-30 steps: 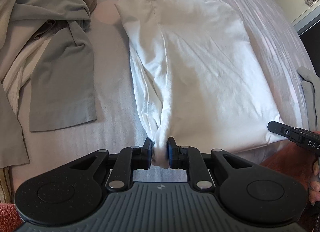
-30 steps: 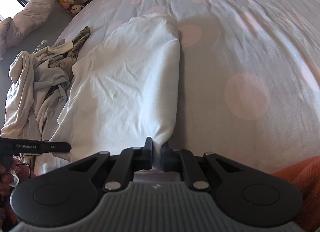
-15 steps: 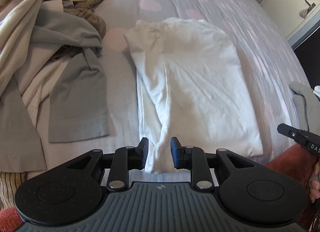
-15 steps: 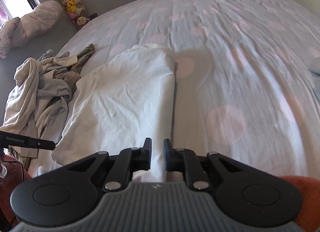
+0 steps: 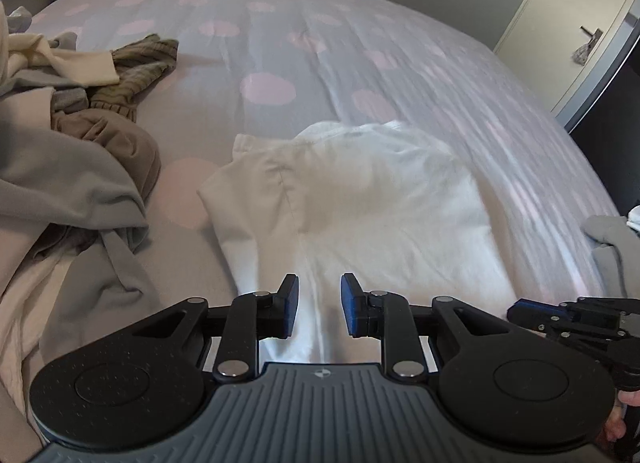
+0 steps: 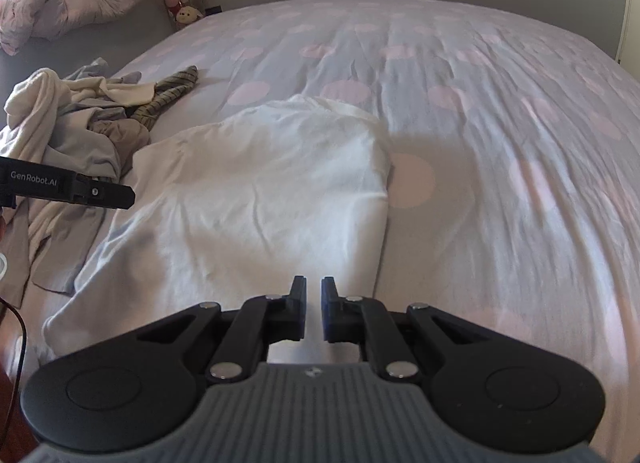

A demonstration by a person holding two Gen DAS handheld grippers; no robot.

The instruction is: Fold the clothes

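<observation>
Left gripper [image 5: 319, 305] open wide, nothing between the blue pads, hovering over the near edge of the white folded garment [image 5: 360, 199]. Right gripper [image 6: 314, 309] open only a narrow gap, empty, over the garment's near right corner; whether it touches the cloth can't be told. Garment lies flat on the polka-dot bedspread [image 6: 500, 111], right edge straight, left sleeve edge creased. Pile of unfolded clothes [image 5: 68, 151] just beside it on the left. Bare bedspread to the right and beyond. Grey cloth [image 5: 610, 239] at the bed's right edge.
</observation>
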